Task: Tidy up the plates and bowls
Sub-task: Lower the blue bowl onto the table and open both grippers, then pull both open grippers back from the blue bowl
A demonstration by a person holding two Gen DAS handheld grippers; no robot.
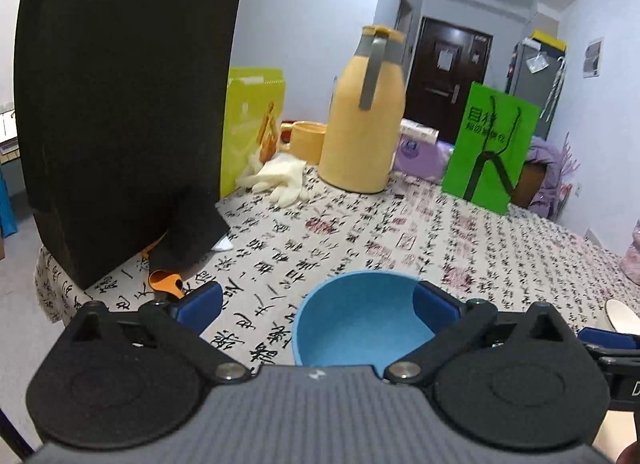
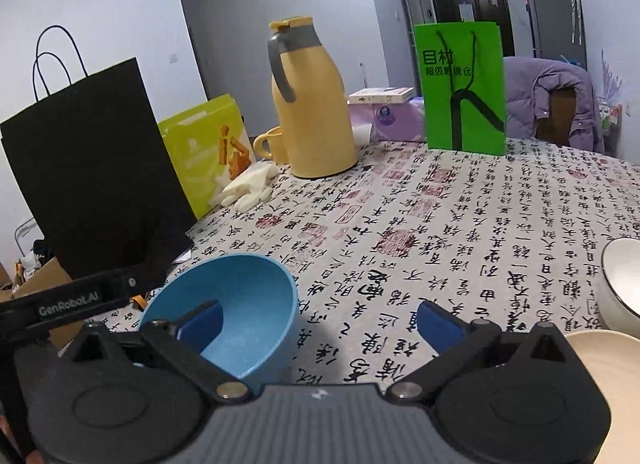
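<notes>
The left tool (image 1: pixel 316 304) hangs released over the blue bowl (image 1: pixel 360 320), which sits toward its right finger. The right tool (image 2: pixel 320 324), also released, has that bowl at its left and the white bowl (image 2: pixel 620 280) far right.

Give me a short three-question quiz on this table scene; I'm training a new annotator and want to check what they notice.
1. True or false: the left hand-held gripper is clamped on the blue bowl.
2. Multiple choice: which stands nearest the yellow thermos jug? A) yellow mug B) white bowl C) black paper bag
3. Fill in: the bag with black rope handles at the far side of the table is ____.

Key:
1. False. Both pads are spread wide; the bowl sits free on the tablecloth. The right hand-held gripper is open too.
2. A, just beside the jug.
3. Green: the green paper bag.
</notes>
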